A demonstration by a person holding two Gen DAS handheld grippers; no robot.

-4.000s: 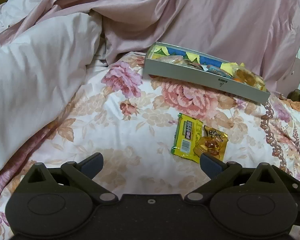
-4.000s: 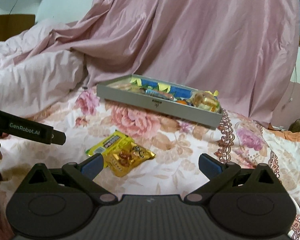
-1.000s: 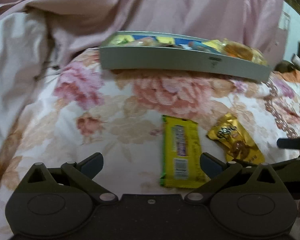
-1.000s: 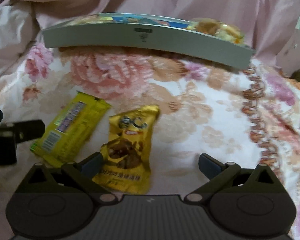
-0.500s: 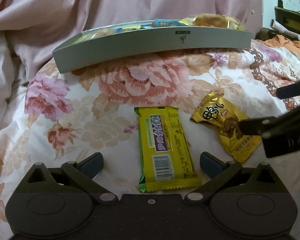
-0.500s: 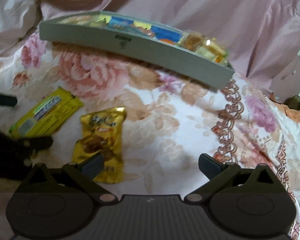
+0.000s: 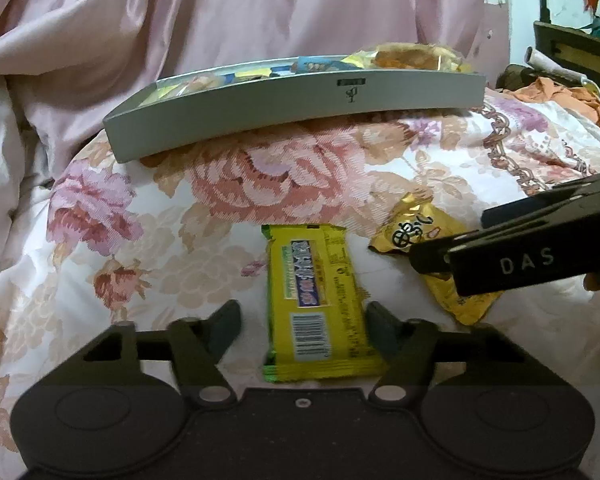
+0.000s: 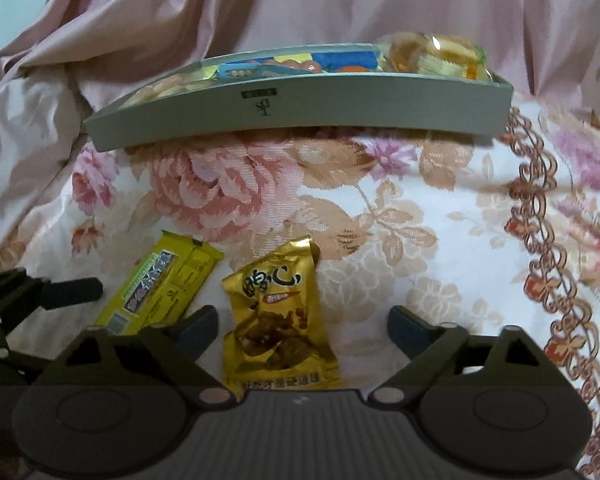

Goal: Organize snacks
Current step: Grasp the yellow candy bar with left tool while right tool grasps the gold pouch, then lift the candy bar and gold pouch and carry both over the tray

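1. The left tongs [image 7: 302,330] have just been closing around the yellow bar packet [image 7: 318,300]; the right finger is seen at the packet's edge, while a gap remains at the left finger, so no grip is made.
2. The right tongs [image 8: 302,330] have just been narrowing but stand wide apart, with the gold snack pouch [image 8: 277,316] lying between the fingers, untouched by them.
3. Both packets are laid side by side on the floral bedspread [image 8: 440,240], the pouch to the right of the bar.
4. Farther back, a grey tray [image 8: 300,114] filled with other snacks is seen on the bed.
5. Pink bedding [image 7: 259,12] is heaped behind the tray.
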